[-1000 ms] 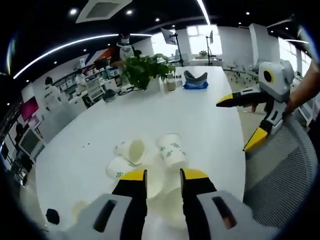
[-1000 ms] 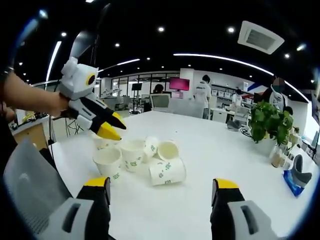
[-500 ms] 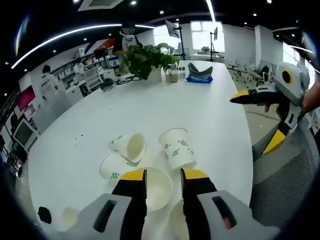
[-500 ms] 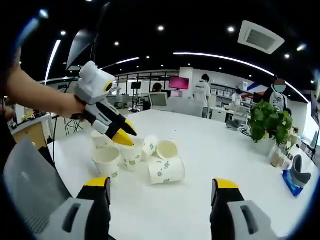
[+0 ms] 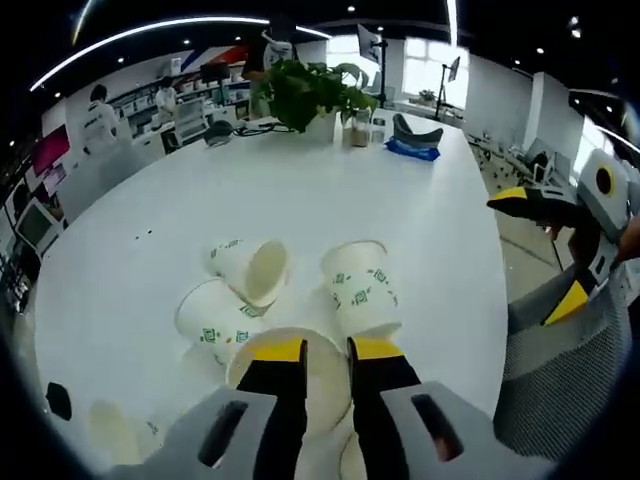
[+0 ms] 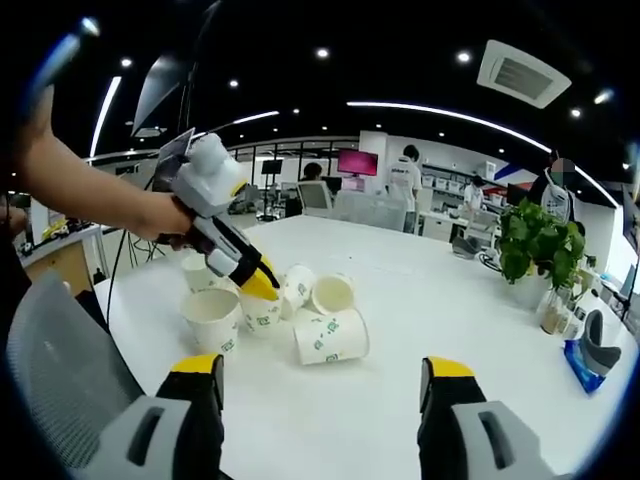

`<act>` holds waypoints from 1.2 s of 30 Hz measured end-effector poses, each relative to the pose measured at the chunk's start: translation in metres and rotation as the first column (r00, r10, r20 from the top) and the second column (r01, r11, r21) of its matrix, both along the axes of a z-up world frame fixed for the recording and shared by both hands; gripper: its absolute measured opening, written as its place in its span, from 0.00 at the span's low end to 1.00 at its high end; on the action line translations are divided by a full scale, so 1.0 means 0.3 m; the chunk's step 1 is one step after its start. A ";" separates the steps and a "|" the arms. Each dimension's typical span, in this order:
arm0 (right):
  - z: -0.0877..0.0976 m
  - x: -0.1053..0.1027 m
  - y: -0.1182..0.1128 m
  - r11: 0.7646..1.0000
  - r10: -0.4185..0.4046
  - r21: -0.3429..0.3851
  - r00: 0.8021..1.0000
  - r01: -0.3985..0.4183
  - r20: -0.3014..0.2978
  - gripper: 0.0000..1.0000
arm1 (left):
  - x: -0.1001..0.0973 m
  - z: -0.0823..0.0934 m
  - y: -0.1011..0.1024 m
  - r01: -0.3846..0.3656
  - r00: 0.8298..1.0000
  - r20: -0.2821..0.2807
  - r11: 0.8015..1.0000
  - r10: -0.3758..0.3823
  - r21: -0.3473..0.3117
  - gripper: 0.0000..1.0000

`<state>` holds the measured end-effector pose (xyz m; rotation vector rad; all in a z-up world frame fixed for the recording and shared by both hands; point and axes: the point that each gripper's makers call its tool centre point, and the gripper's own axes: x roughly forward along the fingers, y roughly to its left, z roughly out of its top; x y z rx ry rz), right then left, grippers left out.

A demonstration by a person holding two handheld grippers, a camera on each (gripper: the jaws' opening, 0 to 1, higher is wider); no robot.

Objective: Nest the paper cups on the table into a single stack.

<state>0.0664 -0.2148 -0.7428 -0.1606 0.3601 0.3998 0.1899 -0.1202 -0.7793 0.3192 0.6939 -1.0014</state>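
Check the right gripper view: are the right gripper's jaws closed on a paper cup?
No, the right gripper has its jaws spread wide over bare table, nothing between them.
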 end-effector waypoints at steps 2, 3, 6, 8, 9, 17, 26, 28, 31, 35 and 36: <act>-0.001 0.000 -0.001 1.000 -0.001 0.000 1.000 0.001 -0.002 0.81 | 0.003 -0.001 -0.003 -0.005 1.000 -0.003 1.000 0.005 0.003 0.11; -0.001 0.000 -0.001 1.000 -0.001 0.000 1.000 0.001 -0.002 0.80 | 0.002 -0.004 -0.004 -0.005 1.000 -0.007 1.000 0.005 0.007 0.10; -0.002 0.000 -0.003 1.000 -0.001 0.000 1.000 0.001 -0.004 0.80 | -0.005 -0.015 -0.005 -0.001 1.000 -0.026 1.000 0.002 0.014 0.06; -0.002 0.001 -0.005 1.000 -0.002 -0.001 1.000 0.002 -0.002 0.79 | -0.012 -0.022 -0.003 0.003 0.999 -0.034 1.000 -0.002 0.017 0.04; -0.002 0.001 -0.006 1.000 -0.003 0.000 1.000 0.003 -0.002 0.79 | -0.013 -0.028 -0.002 0.003 0.999 -0.037 1.000 -0.003 0.020 0.03; -0.001 0.001 -0.006 1.000 -0.002 0.002 1.000 0.002 -0.001 0.79 | -0.015 -0.023 0.014 -0.006 0.999 -0.033 1.000 0.007 0.030 0.01; 0.002 0.000 -0.001 1.000 0.002 0.003 1.000 -0.002 0.001 0.79 | -0.019 0.002 0.050 -0.004 1.000 0.008 0.999 0.004 0.045 0.00; 0.002 0.000 -0.001 1.000 0.003 0.003 1.000 -0.003 0.001 0.79 | -0.016 0.012 0.062 -0.007 1.000 0.013 0.999 0.006 0.043 0.00; 0.001 -0.001 -0.002 1.000 0.004 0.004 1.000 -0.004 0.002 0.79 | -0.014 0.024 0.076 -0.010 1.000 0.025 0.999 0.009 0.043 0.00; 0.000 0.000 -0.004 1.000 0.005 0.005 1.000 -0.005 0.004 0.79 | -0.020 0.047 0.091 -0.007 0.999 0.038 0.999 0.006 0.042 0.00; -0.001 0.000 -0.004 1.000 0.006 0.005 1.000 -0.006 0.004 0.79 | -0.018 0.052 0.094 -0.008 0.999 0.044 0.999 0.006 0.040 0.00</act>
